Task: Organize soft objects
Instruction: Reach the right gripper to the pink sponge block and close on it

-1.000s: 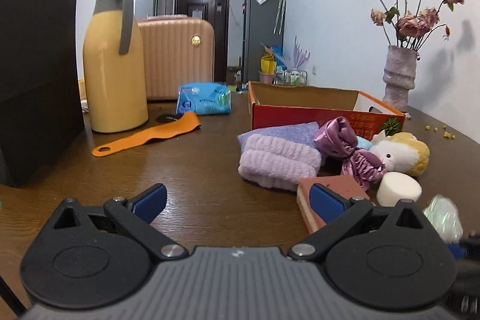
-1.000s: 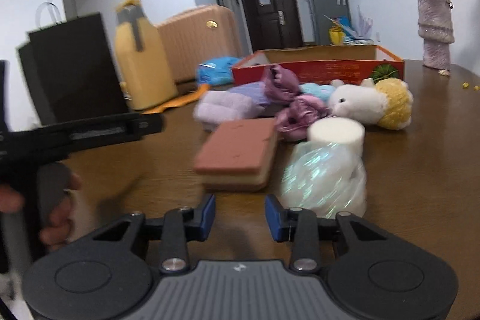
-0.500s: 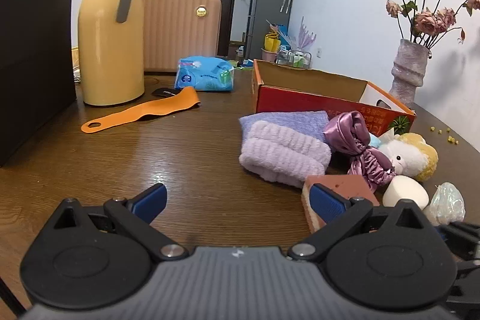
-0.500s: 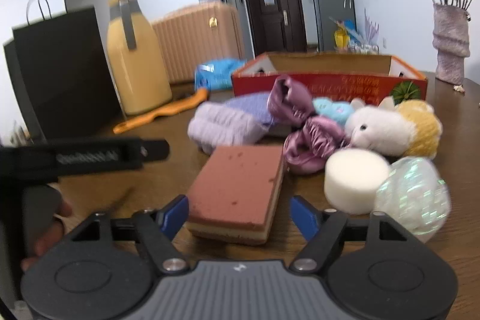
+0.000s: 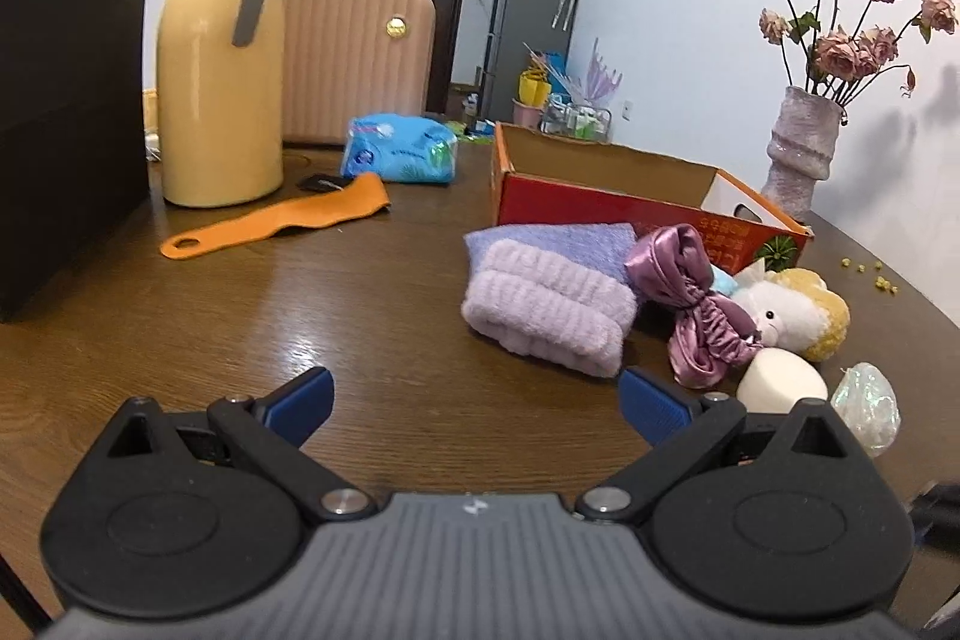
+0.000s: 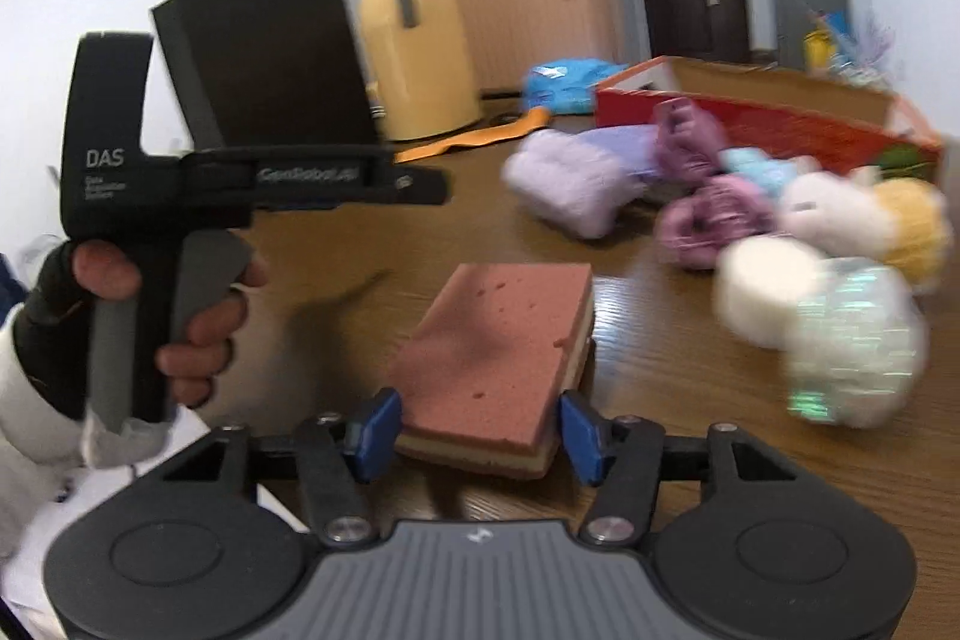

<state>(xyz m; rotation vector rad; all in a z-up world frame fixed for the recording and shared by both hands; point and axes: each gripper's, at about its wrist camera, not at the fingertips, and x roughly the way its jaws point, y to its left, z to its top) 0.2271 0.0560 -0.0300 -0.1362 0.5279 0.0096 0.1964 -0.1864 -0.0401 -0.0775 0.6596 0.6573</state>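
The right gripper [image 6: 474, 430] is clamped on the pink block sponge [image 6: 498, 346] at bottom middle; the left gripper [image 5: 474, 400] is wide apart. The red cardboard box [image 5: 606, 184] looks empty, so sorting has barely begun

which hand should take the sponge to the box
Right. The right gripper already has the pink sponge between its blue pads, seemingly touching both sides. The left gripper is open over bare table, holding nothing. The red box lies ahead and right of the sponge.
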